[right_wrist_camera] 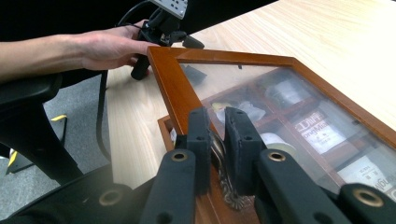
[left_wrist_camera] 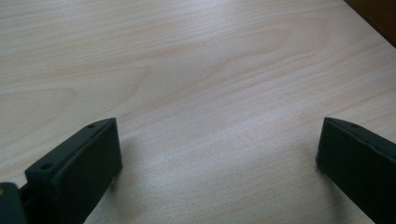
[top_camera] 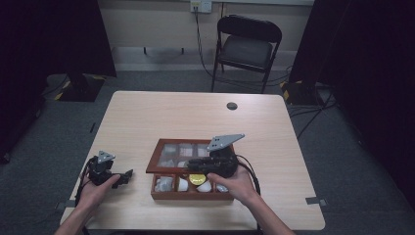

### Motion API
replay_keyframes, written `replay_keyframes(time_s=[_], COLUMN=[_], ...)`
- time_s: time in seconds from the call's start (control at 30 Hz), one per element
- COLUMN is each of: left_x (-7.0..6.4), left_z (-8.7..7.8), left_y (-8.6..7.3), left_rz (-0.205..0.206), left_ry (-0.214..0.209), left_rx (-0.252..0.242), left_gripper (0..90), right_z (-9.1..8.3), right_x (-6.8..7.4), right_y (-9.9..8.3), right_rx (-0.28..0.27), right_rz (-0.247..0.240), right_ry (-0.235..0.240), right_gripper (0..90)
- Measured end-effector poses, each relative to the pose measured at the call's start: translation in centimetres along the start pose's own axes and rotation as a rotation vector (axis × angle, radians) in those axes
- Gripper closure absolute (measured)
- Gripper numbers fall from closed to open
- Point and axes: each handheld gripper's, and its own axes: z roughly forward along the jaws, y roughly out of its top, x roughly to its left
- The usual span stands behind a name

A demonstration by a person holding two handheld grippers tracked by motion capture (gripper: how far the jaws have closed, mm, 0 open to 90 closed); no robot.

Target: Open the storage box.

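The wooden box (top_camera: 192,192) sits at the table's (top_camera: 147,112) near edge. The right gripper (right_wrist_camera: 218,140) pinches the metal clasp on its glass lid (right_wrist_camera: 280,102), half raised. Left gripper (left_wrist_camera: 219,154) gapes wide, empty. The lid looks stiff, hinged and breakable; best held by the frame.

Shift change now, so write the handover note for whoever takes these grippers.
Right gripper: shut on the metal clasp at the front edge of the box's glass lid, lid partly raised.
Left gripper: open, holding nothing, low over bare table left of the wooden box.
Done: lid gripped and lifted partway.
Left: probably swing the lid fully open; packets and the yellow disc inside look untouched.
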Motion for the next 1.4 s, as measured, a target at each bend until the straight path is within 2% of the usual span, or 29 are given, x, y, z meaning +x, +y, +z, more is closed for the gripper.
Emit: replay_keyframes(time_s=[1.4], left_x=[0.0], left_z=[0.0], left_y=[0.0], left_rz=[-0.003], left_ry=[0.002], left_rx=[-0.001], left_gripper=[0.0], right_z=[-0.9], right_x=[-1.4], right_y=[2.5], right_rx=[-0.019], right_rz=[0.042], right_ry=[0.010], right_gripper=[81.0])
